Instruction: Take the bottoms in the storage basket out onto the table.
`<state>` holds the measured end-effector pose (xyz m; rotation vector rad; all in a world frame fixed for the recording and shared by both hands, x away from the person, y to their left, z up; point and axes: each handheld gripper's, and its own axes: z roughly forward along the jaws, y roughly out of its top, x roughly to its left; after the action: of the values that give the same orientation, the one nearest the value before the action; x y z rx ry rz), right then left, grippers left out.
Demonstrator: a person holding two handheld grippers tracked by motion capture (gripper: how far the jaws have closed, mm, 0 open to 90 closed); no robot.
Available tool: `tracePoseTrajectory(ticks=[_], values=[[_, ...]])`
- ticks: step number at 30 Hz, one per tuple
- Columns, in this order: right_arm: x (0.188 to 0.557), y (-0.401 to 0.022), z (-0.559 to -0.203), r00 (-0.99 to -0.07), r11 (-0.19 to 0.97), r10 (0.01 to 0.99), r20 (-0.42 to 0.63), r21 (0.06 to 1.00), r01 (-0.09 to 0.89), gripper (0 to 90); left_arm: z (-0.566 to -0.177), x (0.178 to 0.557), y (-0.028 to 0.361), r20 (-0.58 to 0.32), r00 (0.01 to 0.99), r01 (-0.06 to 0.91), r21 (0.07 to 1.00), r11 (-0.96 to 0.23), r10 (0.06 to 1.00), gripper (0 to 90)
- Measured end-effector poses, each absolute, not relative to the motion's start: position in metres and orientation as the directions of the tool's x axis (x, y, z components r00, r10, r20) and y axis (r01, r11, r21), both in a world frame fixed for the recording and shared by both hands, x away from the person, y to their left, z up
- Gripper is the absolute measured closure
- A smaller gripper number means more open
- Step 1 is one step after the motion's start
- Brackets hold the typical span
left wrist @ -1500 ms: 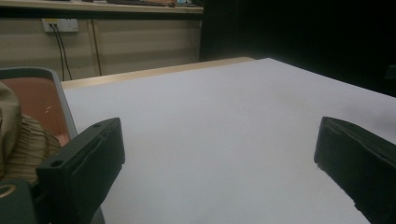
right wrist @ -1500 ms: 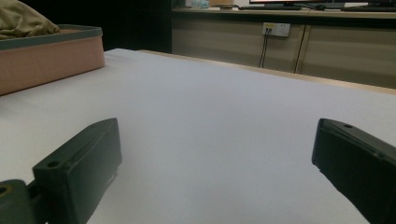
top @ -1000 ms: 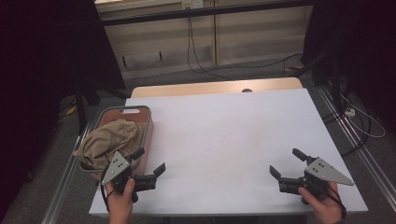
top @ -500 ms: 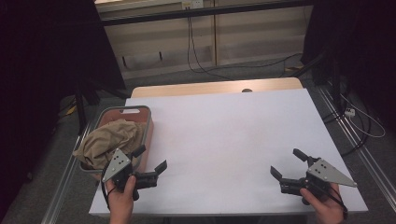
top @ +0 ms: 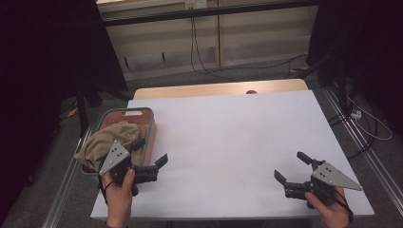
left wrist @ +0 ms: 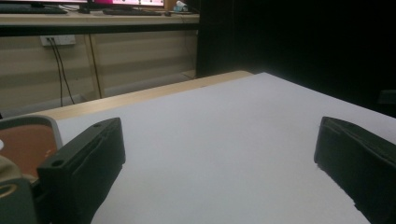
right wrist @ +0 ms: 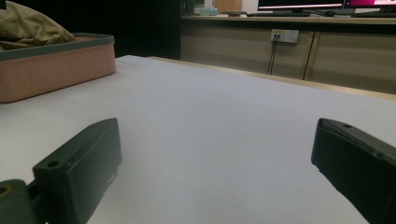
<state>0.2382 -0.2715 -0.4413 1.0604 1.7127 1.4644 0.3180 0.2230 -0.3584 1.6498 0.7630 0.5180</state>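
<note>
Lying beside left tool, cloth in basket

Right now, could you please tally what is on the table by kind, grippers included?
Grippers, both open and empty: 2, left gripper and right gripper
Bins: 1, brown bin at the table's left edge
Cloths: 1, tan cloth heaped in the bin
Total: 4
</note>
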Motion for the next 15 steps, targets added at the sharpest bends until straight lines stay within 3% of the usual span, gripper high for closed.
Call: tracePoseTrajectory(ticks=[15], values=[[0.238, -0.272, -0.442, -0.472, 0.056, 0.881, 0.032, 0.984, 0.171, 1.1, -0.320, 0.346, 0.230, -0.057, 0.685, 0.183, 0.978, -0.096, 0.726, 2.1]])
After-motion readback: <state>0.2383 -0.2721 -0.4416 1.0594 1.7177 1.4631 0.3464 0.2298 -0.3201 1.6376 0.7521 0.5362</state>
